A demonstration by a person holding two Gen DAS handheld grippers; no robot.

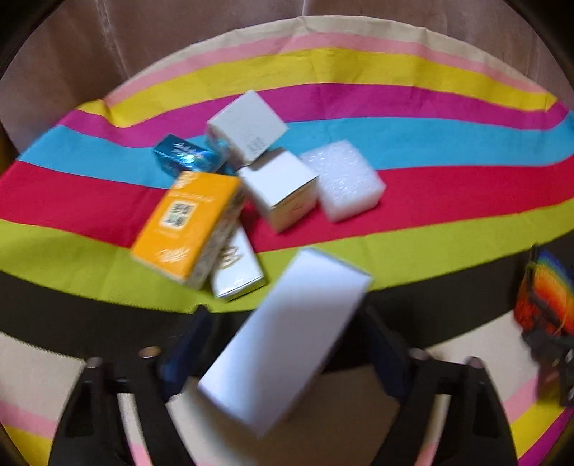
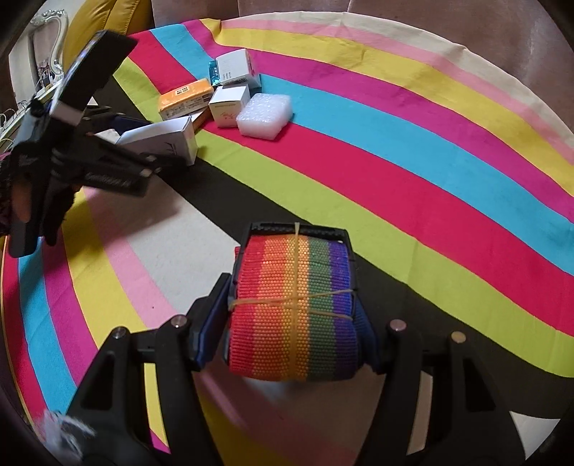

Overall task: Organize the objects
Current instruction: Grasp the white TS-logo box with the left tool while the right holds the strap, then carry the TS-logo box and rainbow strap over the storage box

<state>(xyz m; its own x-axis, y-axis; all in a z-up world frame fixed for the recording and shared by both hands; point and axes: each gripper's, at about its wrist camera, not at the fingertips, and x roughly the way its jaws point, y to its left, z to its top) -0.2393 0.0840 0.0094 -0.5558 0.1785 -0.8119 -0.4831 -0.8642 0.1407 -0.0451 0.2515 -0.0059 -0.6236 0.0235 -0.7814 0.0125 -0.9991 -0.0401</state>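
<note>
My left gripper (image 1: 283, 344) is shut on a long white box (image 1: 287, 340), held tilted above the cloth's near edge; the same gripper (image 2: 143, 143) and box (image 2: 161, 138) show in the right wrist view. My right gripper (image 2: 290, 315) is shut on a folded rainbow strap (image 2: 294, 312) bound with a rubber band, also seen at the far right of the left view (image 1: 545, 297). Beyond lies a pile: an orange box (image 1: 186, 226), two white cube boxes (image 1: 247, 123) (image 1: 280, 186), a blue packet (image 1: 186, 156) and a bubble-wrap block (image 1: 344, 179).
A striped cloth (image 2: 430, 172) covers the round table. A gold-printed white box (image 1: 236, 269) lies under the orange box. A yellow cushion (image 2: 97, 21) and an ornate white frame (image 2: 50, 39) stand beyond the table at far left.
</note>
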